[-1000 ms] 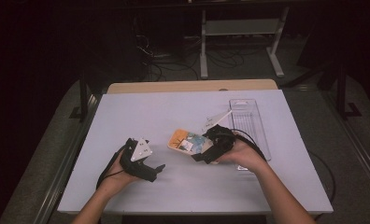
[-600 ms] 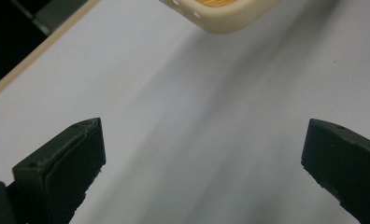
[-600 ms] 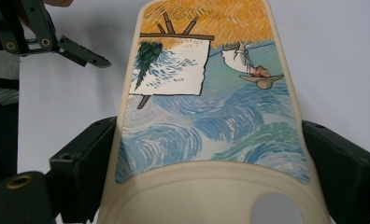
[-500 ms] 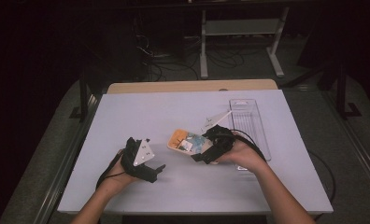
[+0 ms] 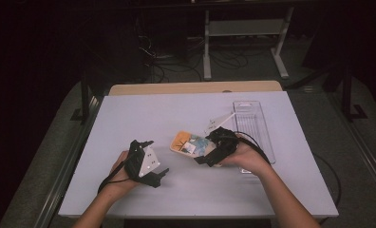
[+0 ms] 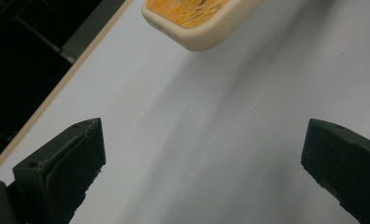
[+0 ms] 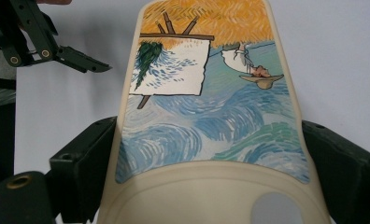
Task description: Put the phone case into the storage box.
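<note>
On the white table (image 5: 129,109) in the high view, the right gripper (image 5: 206,159) pinches the near end of a case (image 5: 188,143) that looks like a painted phone case, held just above the middle of the table; the left gripper (image 5: 158,175) rests low to its left, apart from it; a clear tray (image 5: 250,114) lies to the right. In the left gripper view, the jaws stand wide apart over bare table, and the case (image 6: 197,23) hangs ahead with its cream rim and orange end showing. In the right gripper view, the jaws press on the two long edges of the case (image 7: 206,102); its back carries a swirled painting in blue, orange and white, with an easel and a hatted figure, and a plain cream end with a round grey spot; the left gripper (image 7: 87,63) shows beyond. The case is probably light, thin and somewhat flexible, smooth enough to slip; the rims are the best place to grip, squeezed gently so it does not bow.
</note>
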Motion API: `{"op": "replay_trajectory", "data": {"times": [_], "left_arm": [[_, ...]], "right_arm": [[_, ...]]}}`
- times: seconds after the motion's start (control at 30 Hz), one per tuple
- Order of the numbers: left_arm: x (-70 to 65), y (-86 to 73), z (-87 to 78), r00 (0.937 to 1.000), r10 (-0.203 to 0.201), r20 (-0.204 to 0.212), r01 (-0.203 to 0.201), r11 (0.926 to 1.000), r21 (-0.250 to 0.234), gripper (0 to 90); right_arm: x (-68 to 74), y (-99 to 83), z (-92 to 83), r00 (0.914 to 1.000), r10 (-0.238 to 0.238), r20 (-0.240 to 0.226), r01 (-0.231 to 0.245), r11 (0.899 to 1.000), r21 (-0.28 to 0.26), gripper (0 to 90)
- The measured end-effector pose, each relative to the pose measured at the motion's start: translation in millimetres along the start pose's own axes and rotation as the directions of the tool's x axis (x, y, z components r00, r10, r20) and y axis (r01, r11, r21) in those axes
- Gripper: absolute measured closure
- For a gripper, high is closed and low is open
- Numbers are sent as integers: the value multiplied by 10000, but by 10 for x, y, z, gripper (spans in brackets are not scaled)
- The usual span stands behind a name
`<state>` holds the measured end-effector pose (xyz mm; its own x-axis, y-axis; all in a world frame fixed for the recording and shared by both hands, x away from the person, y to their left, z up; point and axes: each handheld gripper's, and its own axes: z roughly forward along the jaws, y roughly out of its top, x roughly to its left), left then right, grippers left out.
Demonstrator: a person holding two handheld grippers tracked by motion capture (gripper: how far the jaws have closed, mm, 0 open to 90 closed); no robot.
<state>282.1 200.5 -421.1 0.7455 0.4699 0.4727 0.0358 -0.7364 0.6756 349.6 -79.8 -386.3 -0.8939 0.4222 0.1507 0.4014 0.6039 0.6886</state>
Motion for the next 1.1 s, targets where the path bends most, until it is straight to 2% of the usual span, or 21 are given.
{"op": "replay_trajectory", "data": {"times": [0.07, 0.23, 0.27, 0.33, 0.47, 0.73, 0.87, 0.93, 1.03, 1.07, 1.1], "left_arm": [[-3, 4, -5, 9998, 173, -125, -173, 9998, -9, 0], [-31, 4, 5, 9991, 235, -351, -244, 9994, -251, 0], [-29, 5, -2, 9983, 414, -409, -421, 9990, -166, 0], [-48, 3, 11, 9974, 480, -535, -496, 9983, -299, 0], [-68, 4, 9, 9930, 919, -748, -937, 9954, -217, 0], [-92, 15, 2, 9853, 1276, -1134, -1317, 9909, -292, 0], [-103, 15, 2, 9787, 1536, -1361, -1593, 9867, -317, 0], [-112, 16, 4, 9730, 1746, -1509, -1811, 9830, -308, 0], [-124, 26, -4, 9601, 2204, -1721, -2265, 9739, -168, 0], [-132, 27, -1, 9592, 2220, -1751, -2288, 9733, -196, 0], [-141, 29, -2, 9545, 2339, -1853, -2410, 9704, -167, 0]], "right_arm": [[-1, 0, 6, 10000, -83, 16, 83, 10000, -10, 103], [0, -1, 16, 9999, -119, 19, 119, 9999, 27, 103], [0, -1, 16, 9999, -115, 14, 115, 9999, 10, 103], [0, -1, 17, 9999, -105, 17, 105, 9999, 10, 103], [0, 0, 15, 9999, -108, 16, 108, 9999, 5, 103], [-1, 0, 20, 9999, -135, 32, 135, 9999, 21, 103], [1, 1, 19, 9999, -94, 43, 94, 10000, 22, 103], [1, 1, 17, 9999, -101, 37, 101, 9999, 13, 103], [3, 2, 14, 9999, -97, 33, 97, 10000, 12, 104], [3, 3, 13, 9999, -101, 29, 101, 9999, 9, 103], [4, 3, 13, 9999, -98, 24, 98, 10000, 8, 103]]}}
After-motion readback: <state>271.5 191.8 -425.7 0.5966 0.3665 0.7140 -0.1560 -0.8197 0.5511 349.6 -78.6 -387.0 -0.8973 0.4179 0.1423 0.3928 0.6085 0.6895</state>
